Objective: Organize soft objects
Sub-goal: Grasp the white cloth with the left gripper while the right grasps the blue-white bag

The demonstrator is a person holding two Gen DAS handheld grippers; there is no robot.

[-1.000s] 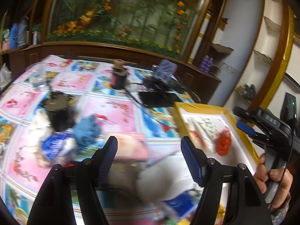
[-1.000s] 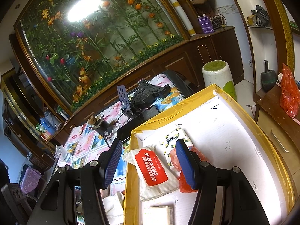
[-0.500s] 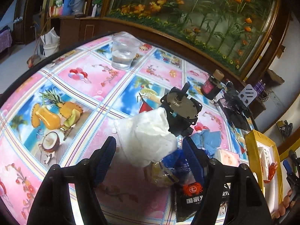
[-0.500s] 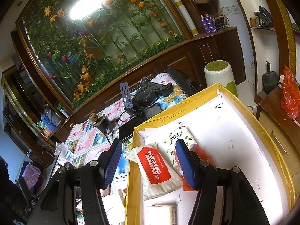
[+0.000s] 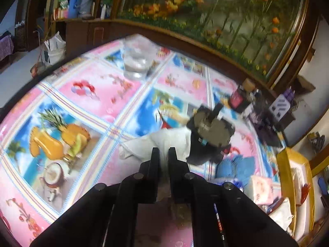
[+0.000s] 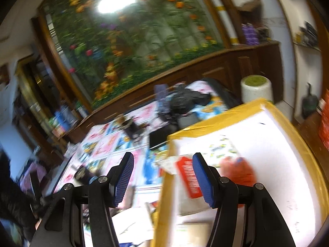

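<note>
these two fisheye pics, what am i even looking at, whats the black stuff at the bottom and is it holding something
The black stuff is two hand-held grippers, one in each of a person's hands, each with a camera looking along its two fingers. So each picture is taken from one gripper.

Left view: the left gripper has just closed on a white soft cloth or tissue, which lies on a table with a fruit-print tablecloth. Nearby are a glass of water, a dark round device and something soft and blue.

Right view: the right gripper is open and holds nothing. It is near a yellow-edged white box that already contains a red-labelled pack and an orange-red soft item. Both pictures are blurred.
</note>
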